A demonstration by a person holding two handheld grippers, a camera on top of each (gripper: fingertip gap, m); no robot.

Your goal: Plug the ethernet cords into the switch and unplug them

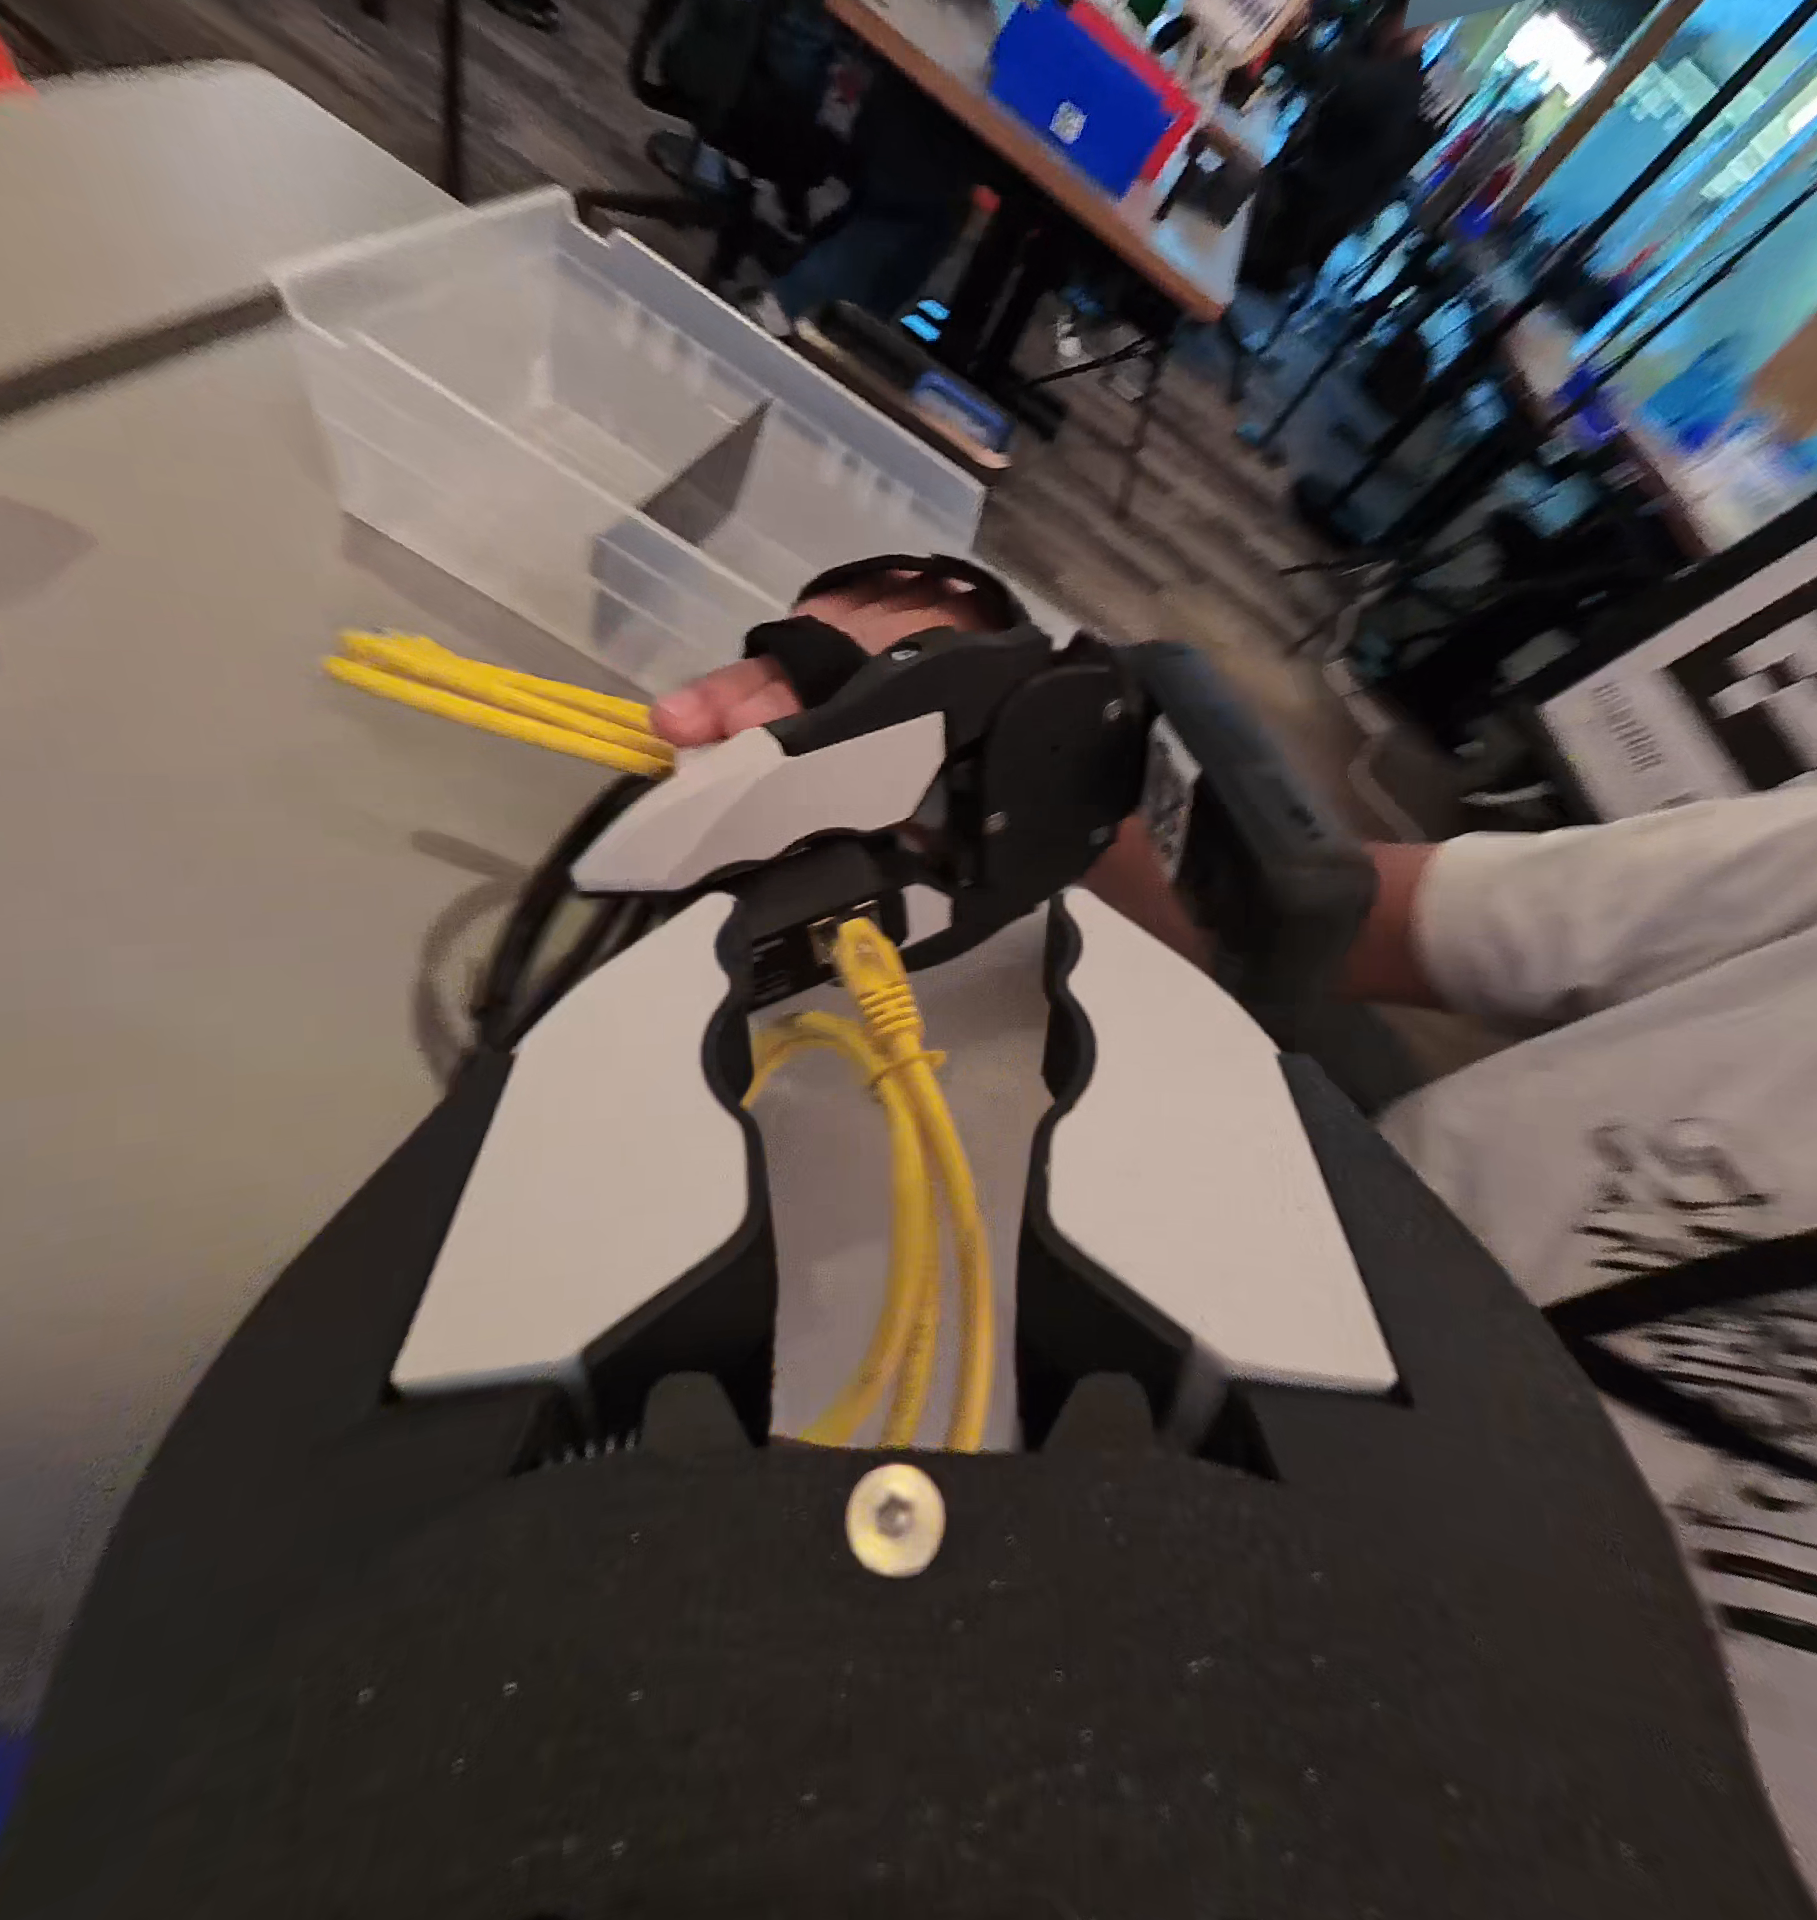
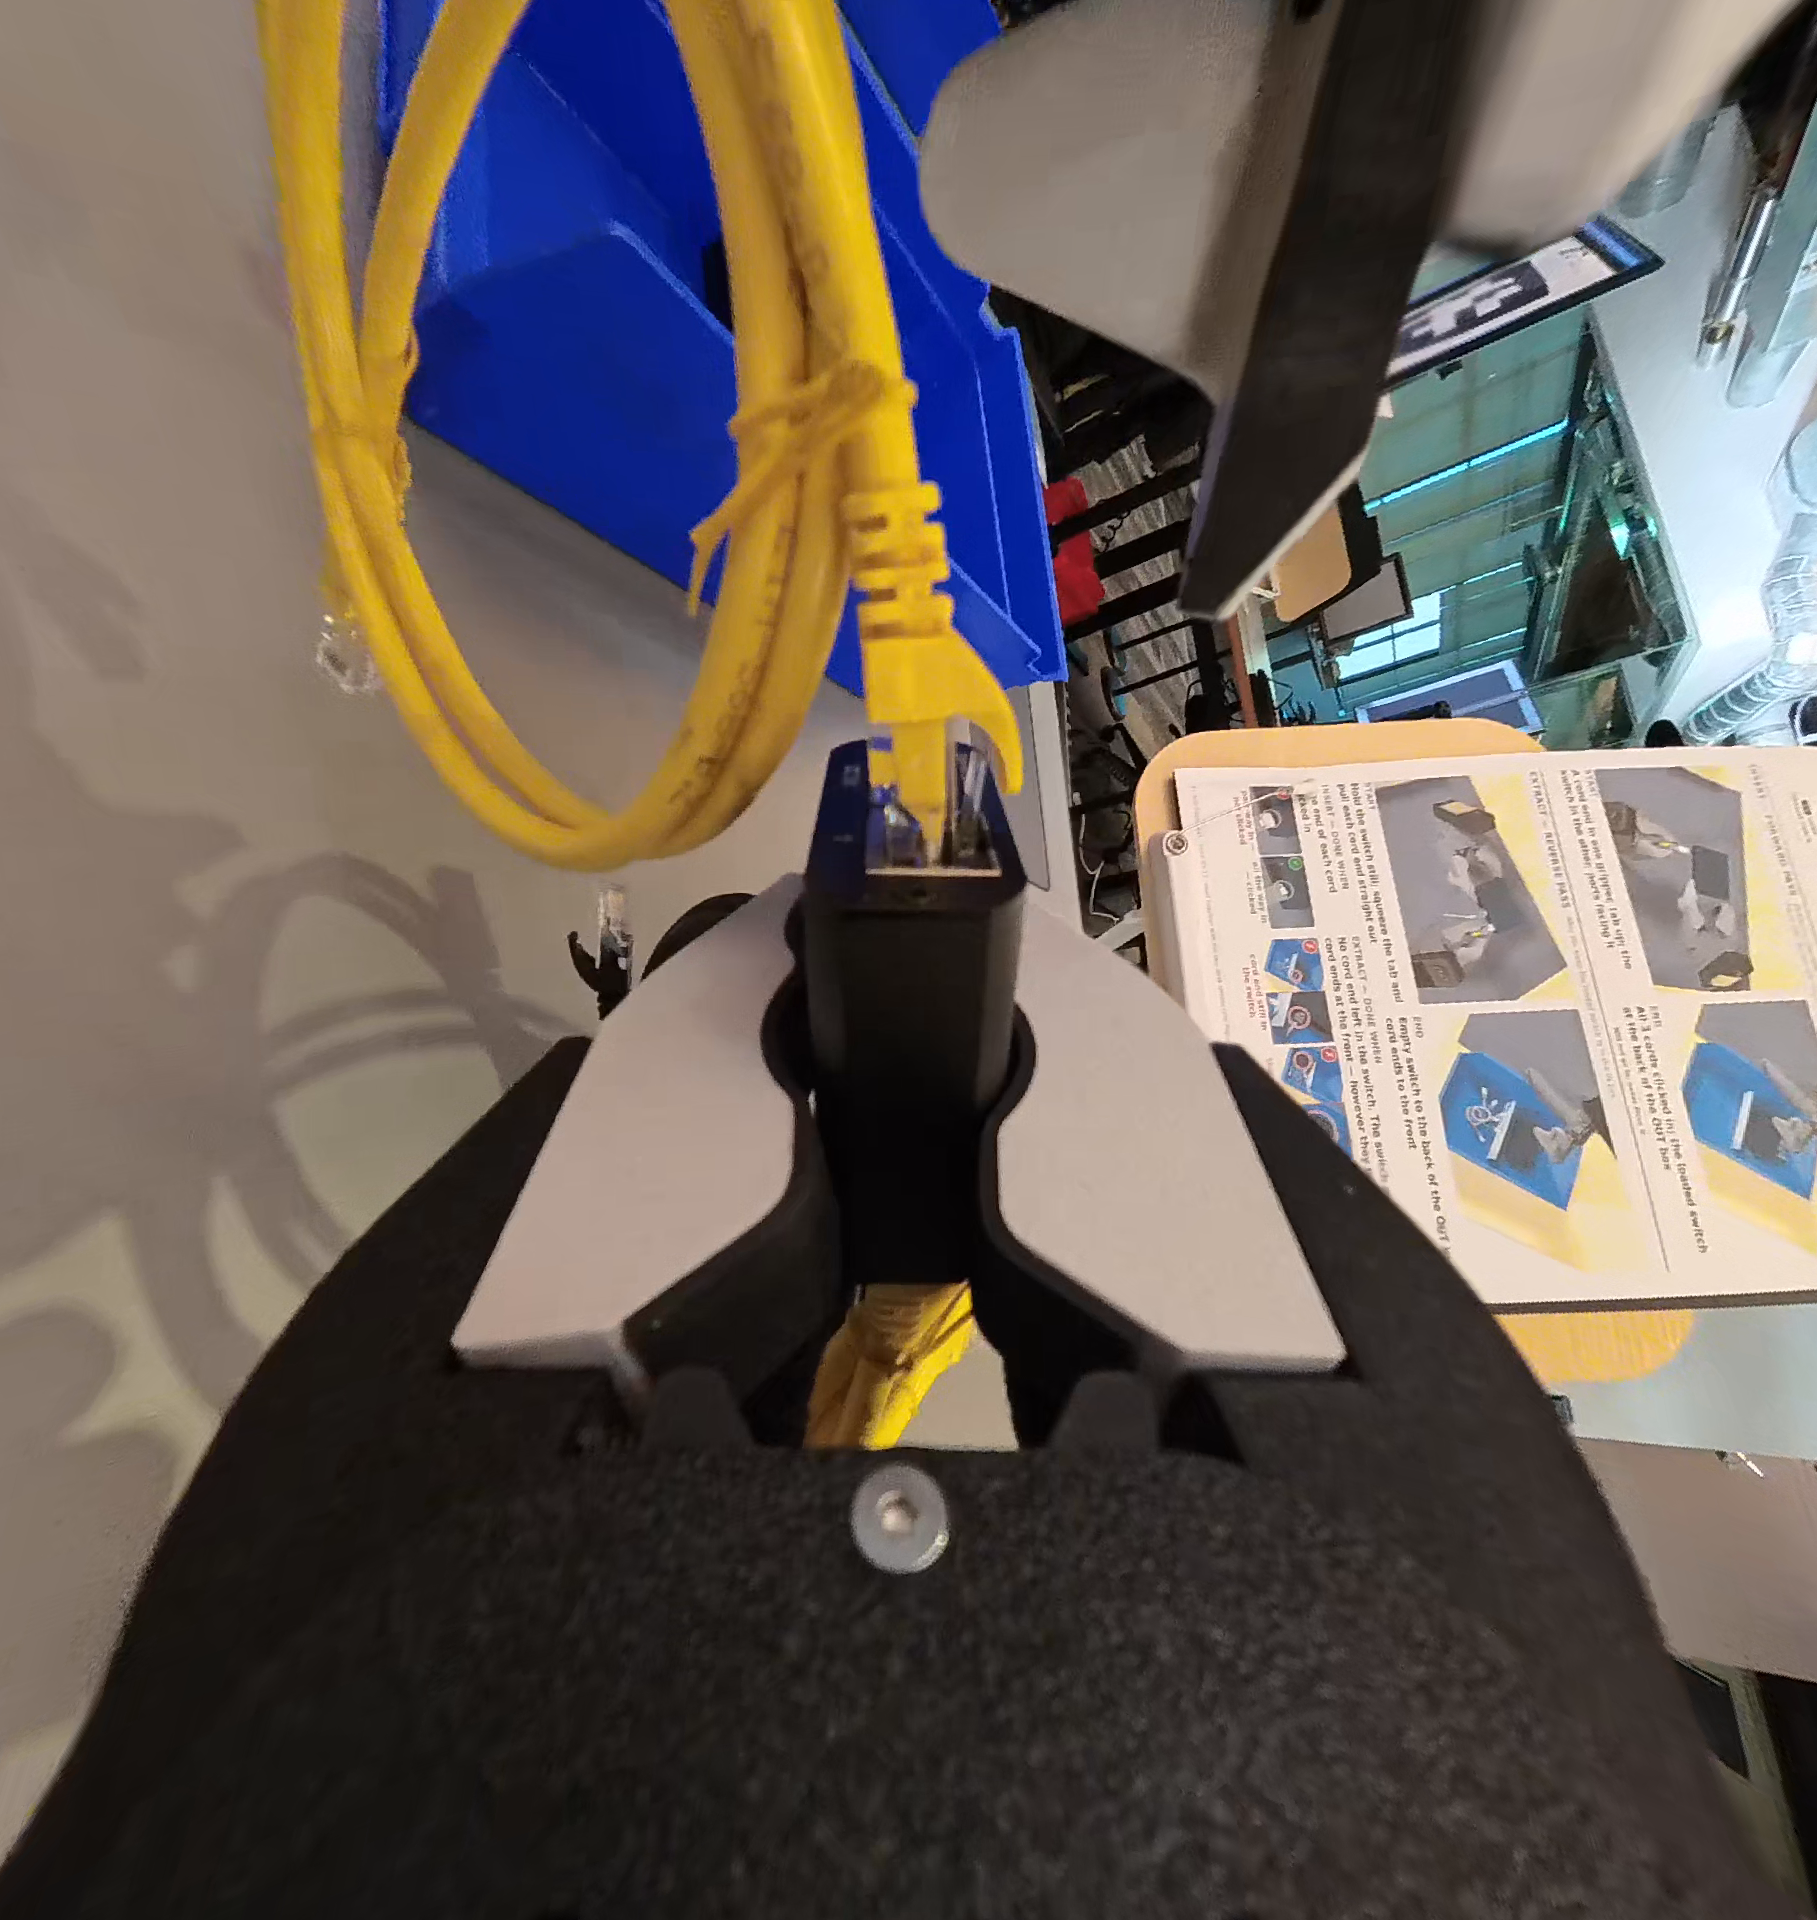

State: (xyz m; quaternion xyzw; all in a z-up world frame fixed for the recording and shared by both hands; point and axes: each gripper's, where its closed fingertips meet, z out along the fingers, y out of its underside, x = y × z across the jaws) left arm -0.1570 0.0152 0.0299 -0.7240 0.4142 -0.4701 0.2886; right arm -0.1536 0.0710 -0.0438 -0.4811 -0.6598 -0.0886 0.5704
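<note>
My right gripper [image 2: 909, 966] is shut on a black switch [image 2: 909, 1091] and holds it upright, ports away from me. A yellow ethernet plug [image 2: 909, 665] sits in one port, and its tied yellow cord [image 2: 571, 790] loops to the left. In the left wrist view my left gripper [image 1: 888, 966] is open around that same plug [image 1: 878, 987] and cord. Its pads stand clear on both sides and do not press. The switch [image 1: 790, 925] shows there under the right gripper's grey finger [image 1: 758, 810].
A blue bin [image 2: 592, 312] stands behind the cord. A clear plastic bin [image 1: 592, 395] sits on the grey table [image 1: 156, 727]. Another yellow cord bundle [image 1: 488, 696] and a black cable [image 2: 608, 935] lie nearby. An instruction sheet [image 2: 1506, 1039] is at the right.
</note>
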